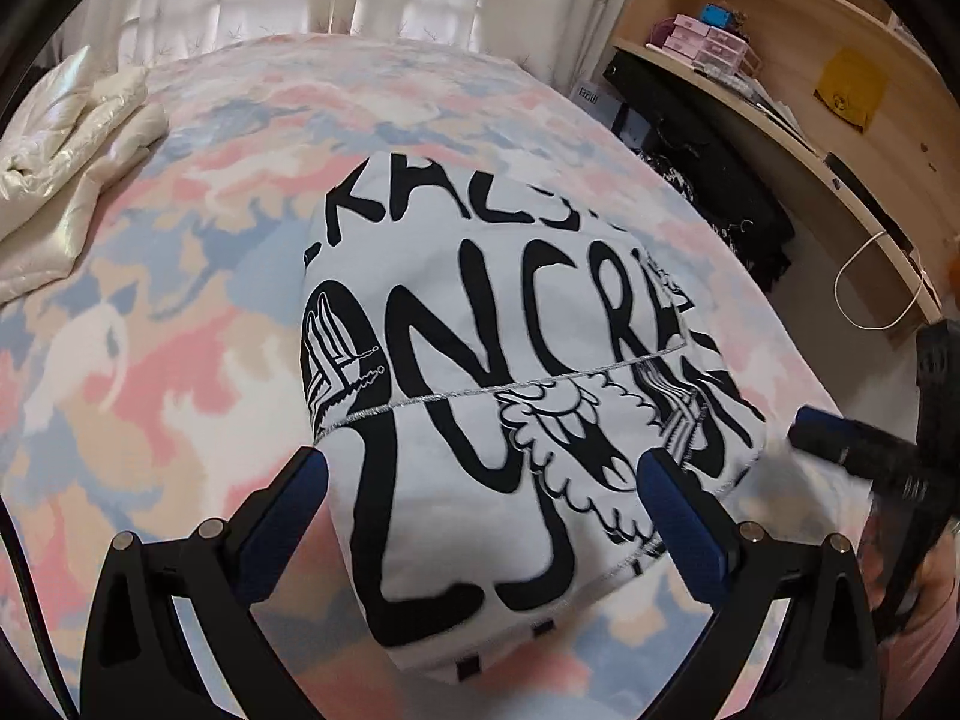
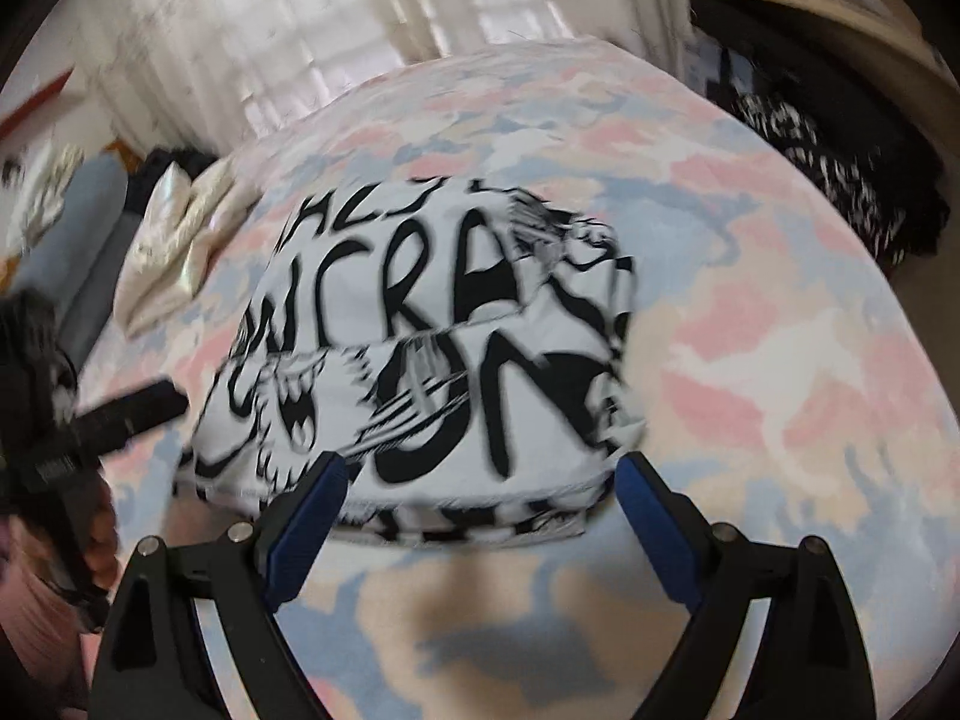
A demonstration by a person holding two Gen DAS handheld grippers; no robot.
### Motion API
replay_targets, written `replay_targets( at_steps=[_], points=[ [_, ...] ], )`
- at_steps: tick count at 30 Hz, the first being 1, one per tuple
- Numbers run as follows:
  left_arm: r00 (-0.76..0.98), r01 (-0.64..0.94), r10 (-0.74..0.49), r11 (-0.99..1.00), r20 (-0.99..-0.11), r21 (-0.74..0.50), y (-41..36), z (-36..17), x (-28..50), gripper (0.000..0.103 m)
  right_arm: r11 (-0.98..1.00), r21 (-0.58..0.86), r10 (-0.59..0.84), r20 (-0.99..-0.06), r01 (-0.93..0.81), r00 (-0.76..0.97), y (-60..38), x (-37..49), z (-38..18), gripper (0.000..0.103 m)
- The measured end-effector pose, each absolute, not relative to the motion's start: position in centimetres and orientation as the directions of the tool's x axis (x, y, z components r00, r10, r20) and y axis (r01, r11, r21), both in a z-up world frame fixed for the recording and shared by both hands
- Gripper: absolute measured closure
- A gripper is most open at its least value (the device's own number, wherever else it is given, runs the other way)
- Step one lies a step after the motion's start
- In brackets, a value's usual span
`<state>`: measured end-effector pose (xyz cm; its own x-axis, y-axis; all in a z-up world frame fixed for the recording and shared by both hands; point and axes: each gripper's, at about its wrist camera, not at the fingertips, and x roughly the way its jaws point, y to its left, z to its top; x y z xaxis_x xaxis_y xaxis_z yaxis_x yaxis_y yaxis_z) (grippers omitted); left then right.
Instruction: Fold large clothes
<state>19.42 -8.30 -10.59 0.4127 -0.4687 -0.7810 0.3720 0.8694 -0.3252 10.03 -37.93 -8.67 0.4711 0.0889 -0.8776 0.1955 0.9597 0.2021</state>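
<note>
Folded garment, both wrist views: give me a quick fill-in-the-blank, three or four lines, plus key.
1. The folded white garment carries large lettering printed in ____.
2. It lies on a bedspread patterned in blue, cream and ____.
3. The jaws of the left gripper and right gripper both stand ____, pads clear of the cloth.
4. In the left wrist view, a cream ____ lies at the bed's far left.

Missing words: black; pink; open; jacket

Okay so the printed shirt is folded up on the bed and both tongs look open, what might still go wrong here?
1. The top fold of the white printed shirt lies loose; nothing pins it, so it may spring open.
2. The left tongs straddle the shirt with open jaws; a pad could snag the cloth when lifting.
3. The right tongs hover at its near edge and could drag it across the bedspread.
</note>
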Motion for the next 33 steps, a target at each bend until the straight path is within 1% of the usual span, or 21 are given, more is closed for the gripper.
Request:
replay_targets(
  at_steps=[4, 8, 11, 13, 15, 19, 22, 25, 27, 29, 32, 33],
  points=[
    [0.393, 0.320, -0.467, 0.877, -0.792, -0.358, -7.6, -12.6, 21.2, 0.001, 0.933, 0.239, 0.098, -0.887, 0.267, 0.452, -41.5, 11.5, -10.0, 0.012],
    [0.342, 0.273, -0.488, 0.869, -0.803, -0.412, -6.9, -15.3, 23.0, 0.001, 0.862, 0.377, 0.218, -0.880, 0.339, 0.422, -44.8, 13.2, -13.4, 0.012],
    [0.297, 0.239, -0.513, 0.857, -0.806, -0.457, -6.6, -17.4, 23.8, 0.001, 0.806, 0.472, 0.320, -0.855, 0.358, 0.407, -45.8, 14.6, -16.1, 0.012],
    [0.272, 0.211, -0.562, 0.827, -0.781, -0.521, -6.1, -18.5, 24.3, 0.001, 0.787, 0.506, 0.363, -0.843, 0.354, 0.397, -46.0, 15.5, -17.5, 0.012],
    [0.274, 0.207, -0.592, 0.806, -0.758, -0.554, -5.6, -18.8, 24.7, 0.001, 0.781, 0.535, 0.402, -0.826, 0.322, 0.396, -45.7, 16.6, -18.6, 0.012],
    [0.253, 0.239, -0.605, 0.795, -0.755, -0.557, -6.0, -19.3, 25.5, 0.001, 0.757, 0.613, 0.498, -0.766, 0.226, 0.407, -44.8, 18.5, -19.7, 0.012],
    [0.238, 0.261, -0.604, 0.794, -0.760, -0.549, -6.4, -19.4, 26.1, 0.001, 0.760, 0.623, 0.521, -0.754, 0.184, 0.401, -43.9, 20.1, -20.3, 0.012],
    [0.223, 0.263, -0.620, 0.781, -0.752, -0.566, -6.2, -19.6, 26.5, 0.001, 0.768, 0.616, 0.514, -0.756, 0.175, 0.405, -43.7, 20.8, -20.6, 0.016],
    [0.224, 0.258, -0.640, 0.766, -0.735, -0.589, -5.8, -19.5, 26.8, 0.001, 0.775, 0.609, 0.503, -0.757, 0.169, 0.417, -43.7, 20.4, -20.6, 0.022],
    [0.235, 0.235, -0.652, 0.757, -0.721, -0.609, -5.1, -19.6, 27.0, 0.001, 0.779, 0.604, 0.495, -0.757, 0.167, 0.427, -43.9, 20.0, -20.6, 0.030],
    [0.214, 0.223, -0.647, 0.762, -0.732, -0.608, -5.1, -20.2, 27.6, 0.001, 0.766, 0.619, 0.501, -0.743, 0.171, 0.443, -44.3, 19.7, -20.6, 0.038],
    [0.209, 0.236, -0.637, 0.769, -0.742, -0.594, -5.5, -20.2, 27.7, 0.001, 0.767, 0.618, 0.499, -0.743, 0.172, 0.446, -44.4, 19.7, -20.6, 0.038]
  ],
)
